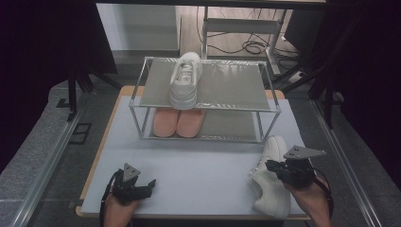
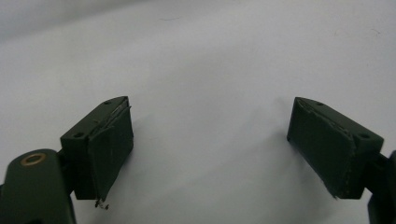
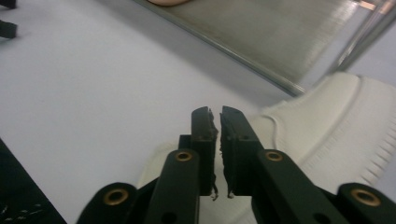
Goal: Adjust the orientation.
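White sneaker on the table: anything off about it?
Yes. The white sneaker lies tipped on its side at the table's right front, sole showing, while its mate stands upright on the rack's top shelf. The right gripper is shut beside it.

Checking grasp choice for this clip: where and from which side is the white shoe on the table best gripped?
Grip the white shoe by the thin side wall of its opening, coming from above on the person's right, where the right gripper hovers with jaws shut. It lies on the table with its opening up, so one jaw could probably slip inside.
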A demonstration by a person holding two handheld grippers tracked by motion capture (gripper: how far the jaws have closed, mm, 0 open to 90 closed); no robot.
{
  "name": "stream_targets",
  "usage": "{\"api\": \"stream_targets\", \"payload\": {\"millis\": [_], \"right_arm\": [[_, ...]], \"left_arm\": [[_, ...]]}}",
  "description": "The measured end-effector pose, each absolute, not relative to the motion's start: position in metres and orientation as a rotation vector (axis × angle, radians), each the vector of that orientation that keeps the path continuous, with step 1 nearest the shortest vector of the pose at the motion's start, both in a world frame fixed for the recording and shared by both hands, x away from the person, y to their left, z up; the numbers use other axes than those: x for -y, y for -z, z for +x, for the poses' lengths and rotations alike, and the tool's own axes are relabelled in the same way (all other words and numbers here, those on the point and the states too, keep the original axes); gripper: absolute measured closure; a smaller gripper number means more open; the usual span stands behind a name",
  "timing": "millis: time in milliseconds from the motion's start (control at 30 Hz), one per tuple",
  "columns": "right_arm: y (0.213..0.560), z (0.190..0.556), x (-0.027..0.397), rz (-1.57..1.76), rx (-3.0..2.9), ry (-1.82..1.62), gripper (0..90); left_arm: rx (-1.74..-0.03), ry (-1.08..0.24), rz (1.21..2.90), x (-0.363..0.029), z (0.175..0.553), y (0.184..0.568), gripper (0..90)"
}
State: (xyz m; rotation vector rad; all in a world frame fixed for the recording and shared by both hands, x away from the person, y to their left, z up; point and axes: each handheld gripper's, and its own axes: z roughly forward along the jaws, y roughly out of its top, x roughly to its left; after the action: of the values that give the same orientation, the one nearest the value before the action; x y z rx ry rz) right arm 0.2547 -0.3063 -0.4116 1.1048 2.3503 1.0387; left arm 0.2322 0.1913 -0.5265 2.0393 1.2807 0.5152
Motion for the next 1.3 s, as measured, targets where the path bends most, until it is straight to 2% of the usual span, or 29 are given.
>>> {"api": "stream_targets", "payload": {"millis": [167,467,1300], "right_arm": [[0.414,0.252,0.317,1.142,-2.326,-0.994,89.9],[0.418,0.249,0.323,1.165,-2.296,-0.919,90.0],[0.419,0.233,0.377,1.324,-2.186,-0.846,90.0]], "left_arm": [[-1.281,-0.515,2.039,-0.191,0.232,0.527,14.4],[-1.281,-0.515,2.039,-0.191,0.232,0.526,14.4],[-1.281,-0.515,2.041,-0.191,0.232,0.526,14.3]]}}
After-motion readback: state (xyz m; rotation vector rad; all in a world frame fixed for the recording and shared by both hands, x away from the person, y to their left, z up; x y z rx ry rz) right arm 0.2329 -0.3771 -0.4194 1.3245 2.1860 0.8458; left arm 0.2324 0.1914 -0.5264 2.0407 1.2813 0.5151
